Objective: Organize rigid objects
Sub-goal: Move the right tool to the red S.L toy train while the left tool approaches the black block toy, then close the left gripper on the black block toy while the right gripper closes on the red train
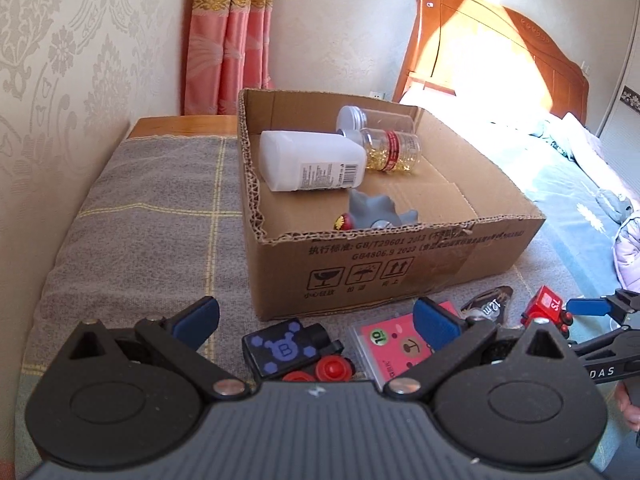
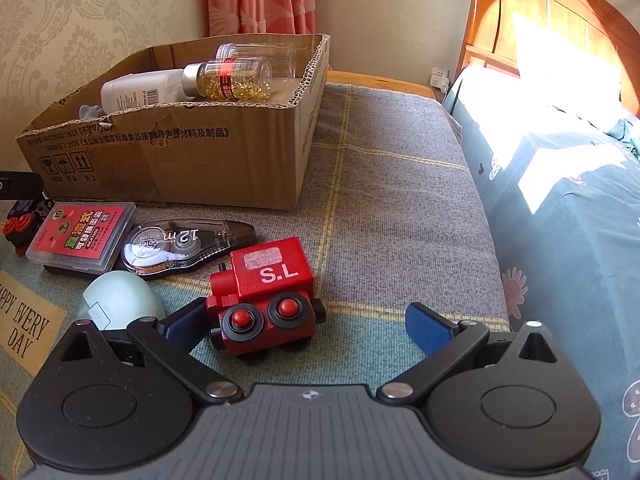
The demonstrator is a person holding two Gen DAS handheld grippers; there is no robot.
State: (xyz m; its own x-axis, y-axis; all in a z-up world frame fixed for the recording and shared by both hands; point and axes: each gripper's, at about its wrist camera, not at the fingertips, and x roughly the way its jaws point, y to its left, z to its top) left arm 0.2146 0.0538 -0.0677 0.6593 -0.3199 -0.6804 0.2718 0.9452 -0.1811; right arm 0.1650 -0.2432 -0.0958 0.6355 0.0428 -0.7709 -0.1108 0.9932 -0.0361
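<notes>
Right gripper (image 2: 304,330): jaws spread, red toy train (image 2: 262,306) between them, nearer left finger. I judge it light, stiff, glossy; I would pinch flat cab sides. Left gripper (image 1: 316,320): jaws spread over black toy train (image 1: 286,354). Cardboard box (image 1: 400,268) ahead.

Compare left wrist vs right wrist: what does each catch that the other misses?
Only left wrist: the grey toy's body inside the cardboard box, and the blue-and-black toy's printed top. Only right wrist: the pale green rounded object and the red train's "S.L" face. Both: box, white bottle, capsule jar, pink case, tape dispenser. Left gripper and right gripper are open.
</notes>
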